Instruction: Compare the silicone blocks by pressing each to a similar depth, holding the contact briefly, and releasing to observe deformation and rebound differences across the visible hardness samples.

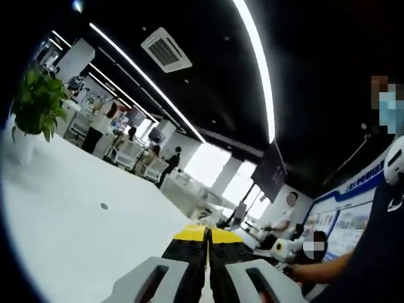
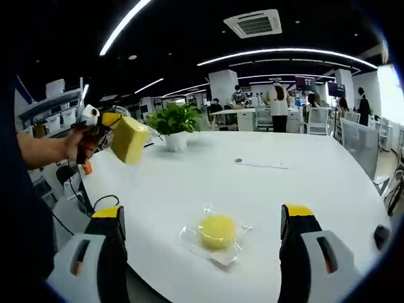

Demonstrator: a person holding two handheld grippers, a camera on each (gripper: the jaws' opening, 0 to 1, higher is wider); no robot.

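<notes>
In the right gripper view a round yellow silicone sample (image 2: 216,230) lies in clear plastic wrap on the white table (image 2: 303,183), between my right gripper's (image 2: 203,216) wide-open jaws and not touching them. Further left, a hand holds my left gripper (image 2: 106,124) up above the table's left end. A pale yellow rectangular block (image 2: 129,139) in a clear bag hangs at its tips. In the left gripper view the left gripper (image 1: 206,237) has its jaws pressed together with a thin pale strip between them; the block itself is hidden there.
A potted plant (image 2: 175,123) stands at the table's far side, also seen as the plant (image 1: 38,104). A small dark item (image 2: 238,161) lies mid-table. A black cable (image 2: 95,202) hangs at the left edge. Chairs and people fill the office behind.
</notes>
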